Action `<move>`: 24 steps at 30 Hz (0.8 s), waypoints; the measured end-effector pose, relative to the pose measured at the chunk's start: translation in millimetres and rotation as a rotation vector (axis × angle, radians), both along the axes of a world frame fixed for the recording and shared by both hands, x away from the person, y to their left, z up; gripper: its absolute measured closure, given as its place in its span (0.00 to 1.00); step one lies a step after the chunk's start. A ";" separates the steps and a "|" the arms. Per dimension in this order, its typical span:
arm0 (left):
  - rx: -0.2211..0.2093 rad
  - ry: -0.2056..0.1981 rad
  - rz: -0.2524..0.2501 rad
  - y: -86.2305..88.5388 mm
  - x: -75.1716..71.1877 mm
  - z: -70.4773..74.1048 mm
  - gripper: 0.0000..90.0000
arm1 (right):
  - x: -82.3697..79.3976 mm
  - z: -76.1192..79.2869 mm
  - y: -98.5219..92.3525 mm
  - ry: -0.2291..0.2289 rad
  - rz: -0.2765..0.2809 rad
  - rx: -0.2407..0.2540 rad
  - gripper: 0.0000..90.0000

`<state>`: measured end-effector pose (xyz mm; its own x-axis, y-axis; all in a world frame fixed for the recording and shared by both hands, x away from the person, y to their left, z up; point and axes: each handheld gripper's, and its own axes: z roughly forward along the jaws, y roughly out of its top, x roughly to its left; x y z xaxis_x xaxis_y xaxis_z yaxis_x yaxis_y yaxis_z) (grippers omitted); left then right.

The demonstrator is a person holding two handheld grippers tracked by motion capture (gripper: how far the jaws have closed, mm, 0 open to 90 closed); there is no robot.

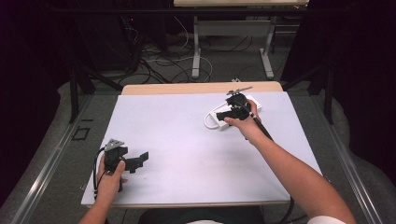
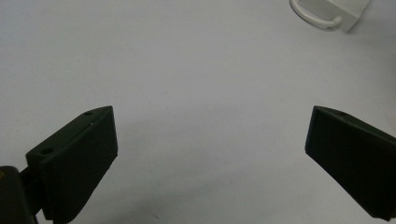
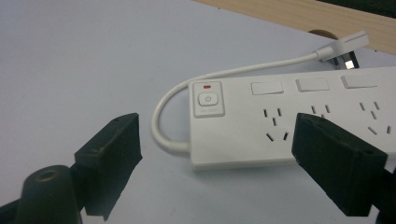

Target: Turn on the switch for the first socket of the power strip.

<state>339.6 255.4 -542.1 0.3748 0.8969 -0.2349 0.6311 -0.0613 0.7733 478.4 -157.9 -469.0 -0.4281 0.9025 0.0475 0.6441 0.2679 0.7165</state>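
Right gripper view: power strip (image 3: 289,126) ahead of right gripper (image 3: 217,154), jaws spread, nothing between.
Left gripper (image 2: 210,154) jaws spread over bare mat (image 2: 187,70).

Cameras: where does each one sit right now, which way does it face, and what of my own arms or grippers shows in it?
High view: above the near table edge, looking forward and down on the white table top; both forearms, left gripper, right gripper over the power strip.
Left gripper view: low over bare table; its jaws wide apart.
Right gripper view: close above the power strip's switch end; its jaws apart.
Shared: the power strip and its looped cable show in all three.
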 end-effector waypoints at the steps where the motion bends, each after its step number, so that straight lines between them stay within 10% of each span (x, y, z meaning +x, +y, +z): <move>1: 0.000 0.000 0.000 -0.1 0.0 0.0 0.03 | -2.4 1.1 -0.9 -0.008 0.006 0.000 0.17; 24: 0.003 0.001 0.002 -1.2 0.0 -0.6 0.03 | -46.5 11.9 -16.5 -0.092 0.076 -0.019 0.00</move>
<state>339.6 254.1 -542.7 0.3730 0.8983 -0.2322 0.6317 -0.0626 0.7727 432.0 -174.3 -457.0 -0.4969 0.8678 -0.0119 0.5536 0.3275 0.7657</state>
